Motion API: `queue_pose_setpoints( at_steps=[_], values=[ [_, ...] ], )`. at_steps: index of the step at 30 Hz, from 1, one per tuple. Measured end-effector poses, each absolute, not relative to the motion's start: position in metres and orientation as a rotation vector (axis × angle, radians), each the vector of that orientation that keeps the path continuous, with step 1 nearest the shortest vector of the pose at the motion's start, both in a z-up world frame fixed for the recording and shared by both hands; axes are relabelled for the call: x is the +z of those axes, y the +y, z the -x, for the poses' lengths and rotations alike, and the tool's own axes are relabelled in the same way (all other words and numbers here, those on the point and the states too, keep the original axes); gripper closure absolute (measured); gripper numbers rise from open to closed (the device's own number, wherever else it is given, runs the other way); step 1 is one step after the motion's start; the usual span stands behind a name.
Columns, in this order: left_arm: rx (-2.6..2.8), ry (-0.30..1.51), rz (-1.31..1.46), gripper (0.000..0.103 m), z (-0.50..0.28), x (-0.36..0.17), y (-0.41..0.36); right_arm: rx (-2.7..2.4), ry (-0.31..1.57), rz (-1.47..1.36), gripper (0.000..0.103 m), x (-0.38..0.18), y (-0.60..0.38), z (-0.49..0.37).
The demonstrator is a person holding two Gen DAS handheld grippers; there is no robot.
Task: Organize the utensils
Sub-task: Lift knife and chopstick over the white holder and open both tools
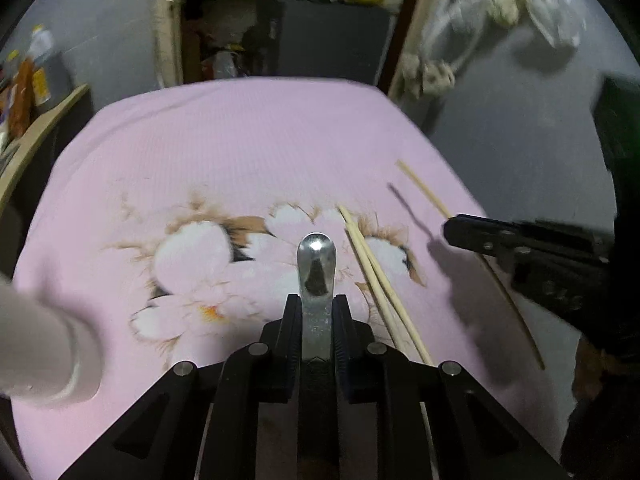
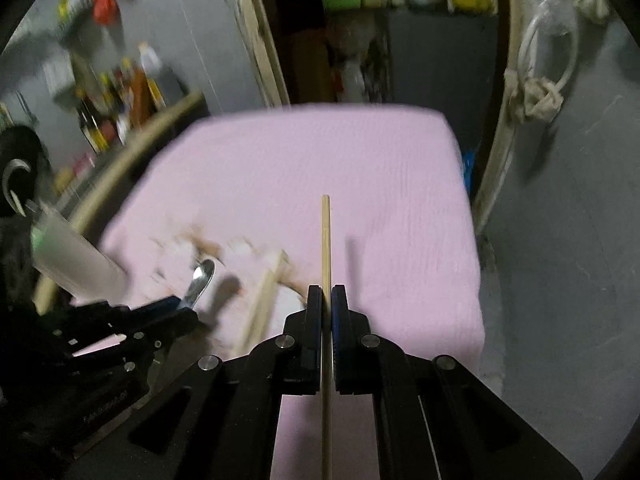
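Left wrist view shows your left gripper (image 1: 316,312) pinching a metal spoon (image 1: 316,264) by the handle, its bowl pointing straight ahead along the fingers, above the pink floral cloth (image 1: 240,140). Just to its right two loose chopsticks (image 1: 376,276) lie side by side on the cloth, long axes running away from you, nearest your left hand. Your right gripper (image 2: 326,304) is pressed onto a single chopstick (image 2: 325,240), likewise in line with its fingers.
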State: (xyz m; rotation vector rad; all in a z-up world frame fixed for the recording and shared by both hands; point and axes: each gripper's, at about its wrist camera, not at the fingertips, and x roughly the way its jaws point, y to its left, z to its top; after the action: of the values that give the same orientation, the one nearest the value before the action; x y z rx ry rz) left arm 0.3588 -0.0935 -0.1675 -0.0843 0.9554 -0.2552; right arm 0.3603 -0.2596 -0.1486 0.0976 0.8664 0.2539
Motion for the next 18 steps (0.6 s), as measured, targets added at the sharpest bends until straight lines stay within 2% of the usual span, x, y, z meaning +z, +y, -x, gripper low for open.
queue_pose_setpoints(
  at_steps=[9, 18],
  values=[
    [-0.252, 0.714, 0.182, 0.088, -0.316, -0.096, -0.046, 0.274, 0.574, -0.298, 0.099, -0.088, -0.260, -0.313],
    [-0.228, 0.529, 0.219, 0.088, -0.300, -0.029, 0.015, 0.323, 0.361, -0.369, 0.099, -0.034, -0.208, -0.299]
  ],
)
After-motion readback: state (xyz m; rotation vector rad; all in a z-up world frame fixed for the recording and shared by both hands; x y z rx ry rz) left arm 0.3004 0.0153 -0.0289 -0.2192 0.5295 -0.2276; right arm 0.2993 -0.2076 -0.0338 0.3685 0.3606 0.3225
